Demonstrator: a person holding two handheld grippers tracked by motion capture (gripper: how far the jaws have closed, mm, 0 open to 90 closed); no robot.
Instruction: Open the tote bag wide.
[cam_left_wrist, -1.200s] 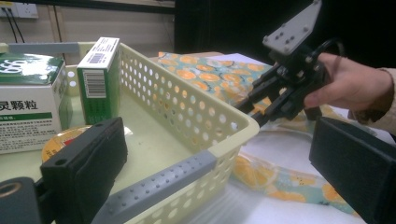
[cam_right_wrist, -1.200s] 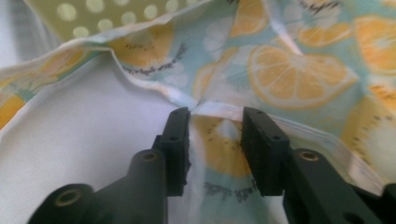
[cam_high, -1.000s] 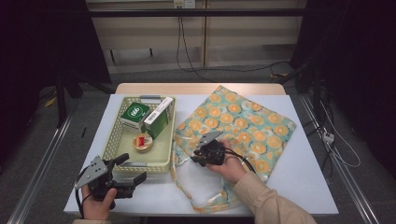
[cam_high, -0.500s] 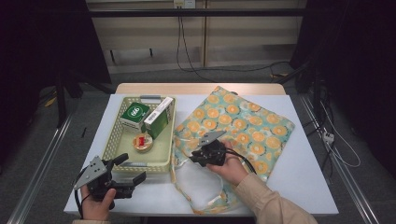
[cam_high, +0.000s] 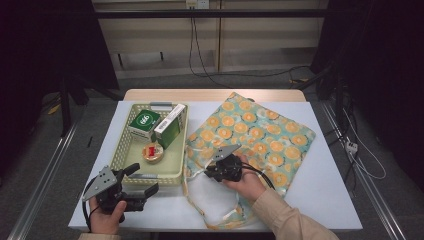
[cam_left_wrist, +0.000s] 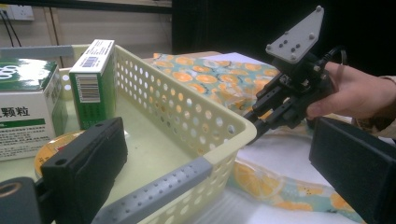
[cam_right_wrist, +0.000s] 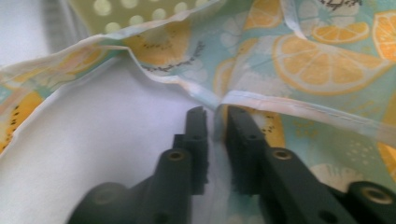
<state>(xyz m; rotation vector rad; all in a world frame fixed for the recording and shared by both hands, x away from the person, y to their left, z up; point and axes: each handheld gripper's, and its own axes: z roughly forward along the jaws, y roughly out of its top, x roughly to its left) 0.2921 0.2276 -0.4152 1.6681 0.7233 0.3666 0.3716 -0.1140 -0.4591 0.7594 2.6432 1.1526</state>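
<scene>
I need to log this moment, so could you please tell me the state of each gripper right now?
Left gripper: open, holding nothing, beside the basket.
Right gripper: jaws have just been closing, now shut on the bag's rim.

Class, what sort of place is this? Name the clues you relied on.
Probably a lab or recording workspace, not a home: a white-topped table under a fixed camera, loose cables along the floor, and metal rails beside the table.

A pale yellow perforated plastic basket (cam_high: 131, 170) on the white table (cam_high: 320, 200) holds two green-and-white boxes (cam_high: 144, 123) and a tape roll (cam_high: 152, 152).
</scene>
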